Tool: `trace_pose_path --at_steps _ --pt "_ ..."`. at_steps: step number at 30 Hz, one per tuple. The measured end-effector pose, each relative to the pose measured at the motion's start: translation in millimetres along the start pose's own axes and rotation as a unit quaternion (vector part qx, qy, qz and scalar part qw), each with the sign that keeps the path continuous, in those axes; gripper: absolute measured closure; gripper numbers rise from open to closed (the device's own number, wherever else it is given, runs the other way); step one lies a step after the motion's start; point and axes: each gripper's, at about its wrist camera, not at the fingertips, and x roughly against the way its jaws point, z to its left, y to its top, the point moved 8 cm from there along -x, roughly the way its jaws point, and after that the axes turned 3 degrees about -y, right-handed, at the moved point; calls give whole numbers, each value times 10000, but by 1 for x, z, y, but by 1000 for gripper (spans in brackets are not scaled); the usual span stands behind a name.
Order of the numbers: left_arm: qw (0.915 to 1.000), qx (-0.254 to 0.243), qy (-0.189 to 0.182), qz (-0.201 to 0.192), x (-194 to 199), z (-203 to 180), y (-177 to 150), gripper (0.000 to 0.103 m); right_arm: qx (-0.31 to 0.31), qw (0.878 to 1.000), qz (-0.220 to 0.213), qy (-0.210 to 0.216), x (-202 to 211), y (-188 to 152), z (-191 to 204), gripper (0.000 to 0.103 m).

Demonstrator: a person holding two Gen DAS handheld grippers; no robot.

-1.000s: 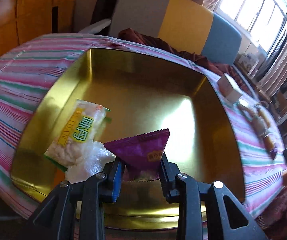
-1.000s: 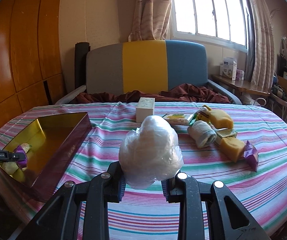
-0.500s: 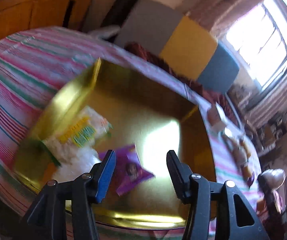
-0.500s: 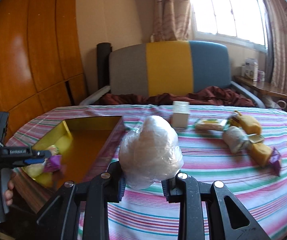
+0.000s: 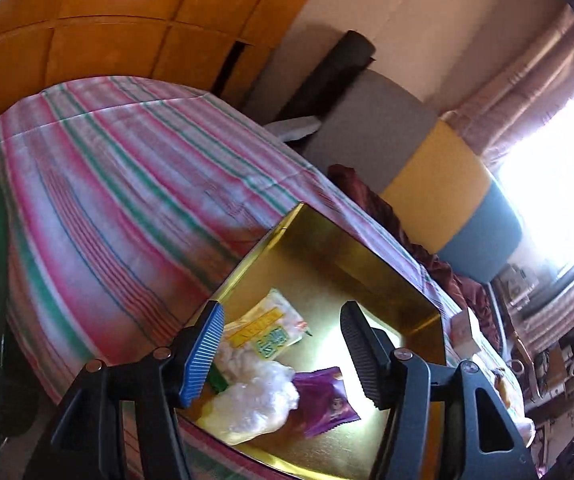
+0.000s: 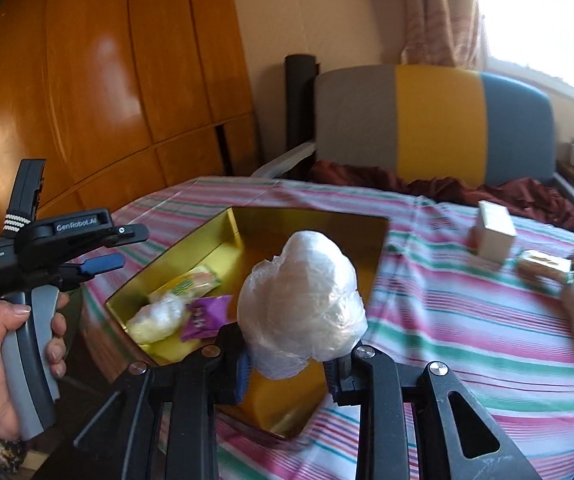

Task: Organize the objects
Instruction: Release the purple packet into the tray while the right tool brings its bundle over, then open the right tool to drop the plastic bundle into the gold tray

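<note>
A plastic-wrapped white bundle point(image 6: 302, 302) is clamped in the right gripper point(image 6: 289, 374) above the gold tin point(image 6: 191, 246) on the striped counter point(image 6: 467, 320); the left gripper point(image 5: 281, 354) is held empty, jaws apart, over the purple packet point(image 5: 327, 400) lying inside.

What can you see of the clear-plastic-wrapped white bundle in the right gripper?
The clear-plastic-wrapped white bundle is a rounded, egg-like lump of white material under crinkled, glossy film. It stands upright, with its lower end pinched in the right gripper and its upper part rising free above the fingers. It is held over the near end of the gold rectangular tin and touches nothing else that shows.
</note>
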Motion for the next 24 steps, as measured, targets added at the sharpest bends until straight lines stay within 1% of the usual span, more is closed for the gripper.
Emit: trace_pose_path --at_steps 4,9,14,17,24 --pt "9997 -139 204 16 -2 -1 -2 42 -10 9991 363 217 -23 -6 12 73" --pt "9998 -135 151 34 -1 -5 -4 42 -56 9957 853 363 -52 -18 24 73" --pt "9999 -114 104 15 2 -6 -5 42 -154 9920 1152 502 -66 -28 31 72" --pt "9999 -109 111 12 3 -6 -4 42 -187 9905 1251 531 -70 -33 34 72" --pt "9998 -146 116 5 4 -8 -5 42 -129 9899 1295 563 -72 -35 38 72"
